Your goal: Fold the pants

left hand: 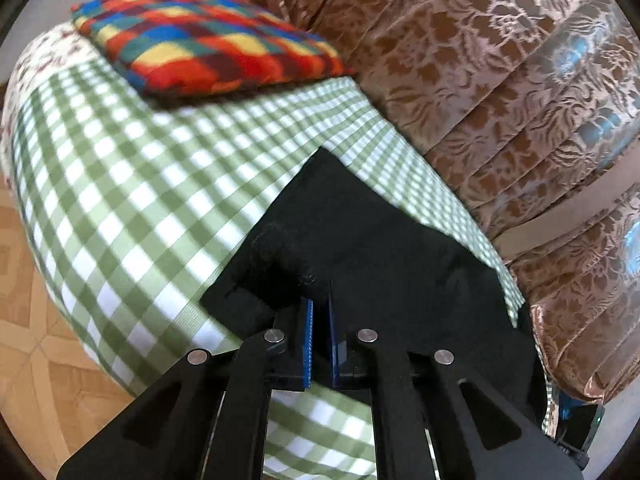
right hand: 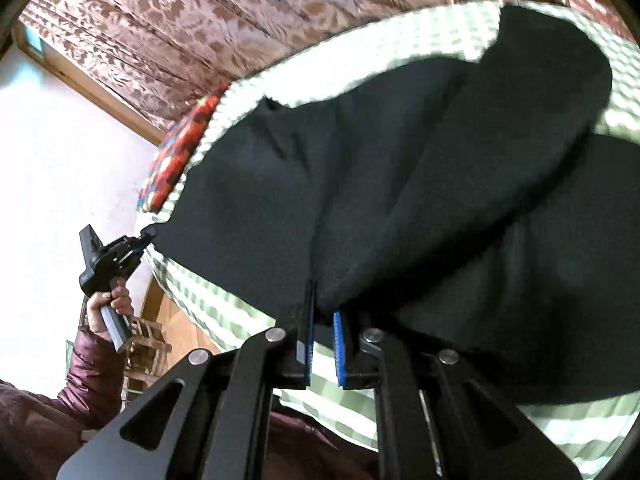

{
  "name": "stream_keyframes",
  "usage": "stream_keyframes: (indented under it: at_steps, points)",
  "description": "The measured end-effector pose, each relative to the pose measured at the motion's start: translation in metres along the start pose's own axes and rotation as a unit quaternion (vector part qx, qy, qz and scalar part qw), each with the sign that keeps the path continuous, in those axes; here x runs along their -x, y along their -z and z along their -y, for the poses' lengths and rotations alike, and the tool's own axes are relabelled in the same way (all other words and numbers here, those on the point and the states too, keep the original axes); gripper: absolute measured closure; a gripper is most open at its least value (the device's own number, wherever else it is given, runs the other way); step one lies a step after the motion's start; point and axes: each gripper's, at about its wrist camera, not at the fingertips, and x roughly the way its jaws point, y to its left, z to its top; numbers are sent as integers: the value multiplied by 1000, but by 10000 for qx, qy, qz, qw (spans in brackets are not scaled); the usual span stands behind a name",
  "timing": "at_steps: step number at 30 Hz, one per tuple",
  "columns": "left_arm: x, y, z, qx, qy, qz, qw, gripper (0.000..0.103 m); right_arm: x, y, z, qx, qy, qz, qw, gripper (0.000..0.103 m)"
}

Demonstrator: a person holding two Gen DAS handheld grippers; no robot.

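Note:
Black pants (left hand: 360, 232) lie on a bed with a green-and-white checked sheet (left hand: 140, 180). In the left wrist view my left gripper (left hand: 319, 304) is shut, its blue pads pinching the near edge of the cloth. The right wrist view shows the pants (right hand: 400, 180) spread wide and creased, with one part lying over another at the upper right. There my right gripper (right hand: 323, 300) is shut on a fold of the near edge. At the far left of that view a hand (right hand: 112, 300) holds the left gripper (right hand: 146, 236), its tip on a corner of the pants.
A bright plaid cushion (left hand: 208, 40) lies at the bed's far end, also seen as the cushion (right hand: 176, 152) past the pants. A brown floral curtain (left hand: 500, 80) hangs along the bed's far side. Tiled floor (left hand: 32, 340) runs along the near side. A wooden rack (right hand: 144, 344) stands by the person's maroon sleeve (right hand: 92, 368).

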Motion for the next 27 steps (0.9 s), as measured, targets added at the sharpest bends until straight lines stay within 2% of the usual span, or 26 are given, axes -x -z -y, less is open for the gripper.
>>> stream_keyframes:
  at_steps: [4,7,10,11,12,13,14,15,16,18,20,22,25,27]
  points:
    - [0,1,-5,-12,32,7,10000,98,3,-1,-3,82,27,41,10000,97]
    - [-12,4,-2,-204,-340,-199,9990,96,-8,1,2,116,178,-121,9997,96]
    - [-14,6,0,-217,-434,-202,9986,95,-14,4,9,17,141,-165,9998,95]
    - [-12,4,0,-212,-465,-206,9985,91,-12,3,10,-14,68,-177,9998,93]
    - [-9,3,0,-190,-544,-191,9982,78,-10,3,11,6,17,-214,9998,87]
    - [-2,0,-1,-181,-779,-64,9968,72,-7,2,12,32,-7,-245,9997,71]
    - [6,-3,-1,-201,-1047,86,9943,61,-1,2,13,93,-47,-283,9995,64]
    - [14,-6,-1,-236,-1237,216,9918,60,7,1,14,166,39,-262,9995,53]
    - [19,-9,-1,-243,-1362,325,9899,60,14,0,16,214,152,-222,9994,48]
    - [32,-14,0,-248,-1462,570,9873,60,36,-6,26,189,430,0,9989,48]
    - [38,-15,12,-382,-1187,754,9893,60,60,-20,40,17,678,314,9972,48]
    - [30,-9,34,-696,-851,708,9914,60,80,-43,52,-121,1132,698,9910,47]
    - [7,11,79,-1302,-157,413,9905,60,88,-79,60,-227,1474,1051,9832,47]
    - [-13,32,113,-1808,311,73,9830,60,80,-117,66,-258,1843,1172,9755,47]
